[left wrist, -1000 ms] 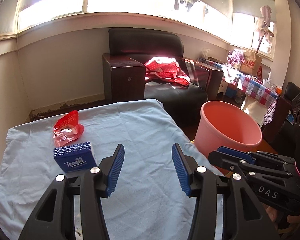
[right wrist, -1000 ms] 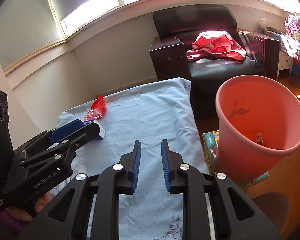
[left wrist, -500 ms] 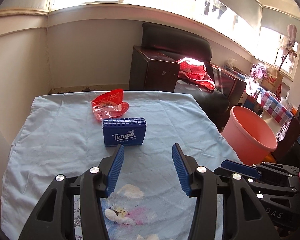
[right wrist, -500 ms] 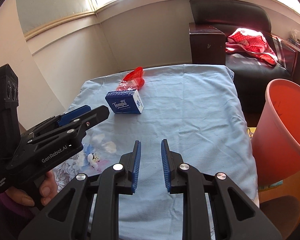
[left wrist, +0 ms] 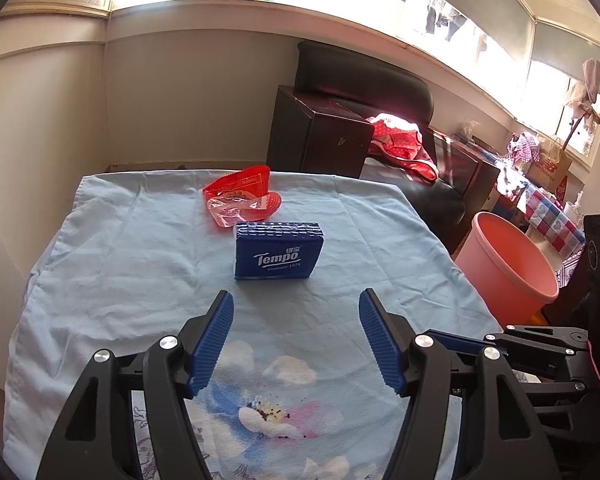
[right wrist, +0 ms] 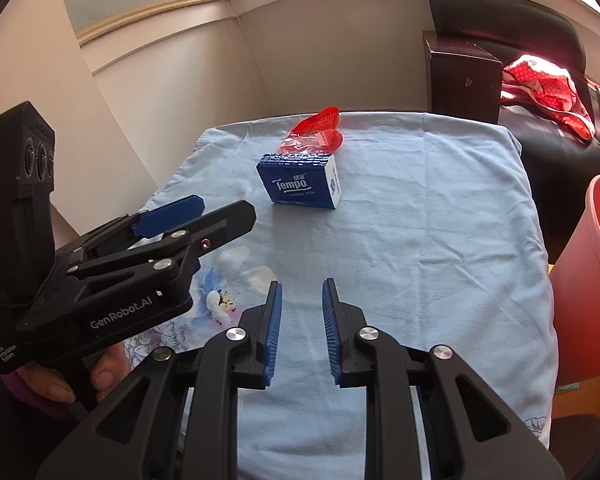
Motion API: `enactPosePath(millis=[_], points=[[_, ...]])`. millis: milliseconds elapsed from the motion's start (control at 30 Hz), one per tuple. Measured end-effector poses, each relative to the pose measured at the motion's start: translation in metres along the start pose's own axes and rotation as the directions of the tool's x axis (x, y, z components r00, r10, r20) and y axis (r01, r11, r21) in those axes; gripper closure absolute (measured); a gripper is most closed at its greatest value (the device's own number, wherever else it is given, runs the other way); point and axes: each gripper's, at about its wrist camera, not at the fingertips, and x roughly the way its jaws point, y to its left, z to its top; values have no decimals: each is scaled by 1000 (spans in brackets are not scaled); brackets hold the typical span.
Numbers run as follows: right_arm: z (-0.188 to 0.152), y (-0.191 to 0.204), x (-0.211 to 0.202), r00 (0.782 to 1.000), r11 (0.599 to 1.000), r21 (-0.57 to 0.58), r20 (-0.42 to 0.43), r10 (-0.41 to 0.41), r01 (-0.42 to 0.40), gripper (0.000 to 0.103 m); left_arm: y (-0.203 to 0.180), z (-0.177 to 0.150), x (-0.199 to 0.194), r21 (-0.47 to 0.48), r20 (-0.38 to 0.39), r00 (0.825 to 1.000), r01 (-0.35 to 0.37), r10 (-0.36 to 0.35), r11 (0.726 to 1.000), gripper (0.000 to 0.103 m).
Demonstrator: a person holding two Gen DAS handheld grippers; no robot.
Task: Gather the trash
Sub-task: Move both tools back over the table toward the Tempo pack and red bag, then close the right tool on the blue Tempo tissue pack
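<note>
We see the blue Tempo tissue pack (left wrist: 278, 251) lying flat at centre frame in the left wrist view, printed face up, long axis running left-right across the picture, logo reading upright toward us. In the right wrist view the same pack (right wrist: 302, 181) sits upper centre, turned a little so its white end faces lower right. Just behind it, touching or nearly so, is the crumpled red plastic wrapper (left wrist: 242, 198), its open clear end toward the pack, red end pointing to the upper right. Both rest on the light blue cloth (left wrist: 108, 264) covering the table.

Left gripper (left wrist: 296, 312) hangs just short of the pack; its jaws have just been opening and stand wide, nothing between them. Right gripper (right wrist: 300, 300) is lower centre in its own view, jaws nearly together with a narrow gap, empty.

Pink bin (left wrist: 508, 264) stands off the table's right edge. Dark armchair (left wrist: 364, 80) with red fabric (left wrist: 404, 144) upper right.
</note>
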Motion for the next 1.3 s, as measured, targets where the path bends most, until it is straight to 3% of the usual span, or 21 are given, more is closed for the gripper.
enactPosePath(millis=[133,300,333,467,567,933,1233,1267,1300], points=[[7,-1,8,1000,1000,-2,1,17,-17,82,2,-2,1,30,-15,997,-74,75,997,34],[28,-6,14,998,999,-21,43,40,-40,82,8,-3,3,31,-35,995,-90,91,995,34],[32,-4,17,998,998,-46,39,39,-38,79,11,-2,3,23,-34,995,-90,91,996,34],[50,-3,32,998,991,-130,50,22,-16,47,34,0,7,-60,-49,997,-58,55,997,34],[61,-6,47,999,985,-168,16,48,-44,42,49,1,11,-95,-65,996,-65,58,993,34],[92,-13,93,991,940,-314,-54,121,-132,41,87,38,20,-125,-46,994,-105,100,987,34],[90,-8,112,980,912,-360,-85,179,-198,41,102,69,53,-136,-76,994,-87,78,987,36],[89,-8,112,980,913,-357,-80,182,-199,45,102,72,58,-134,-77,994,-82,72,988,38],[88,-8,111,983,917,-354,-74,171,-186,57,101,74,62,-135,-82,994,-78,67,988,40]])
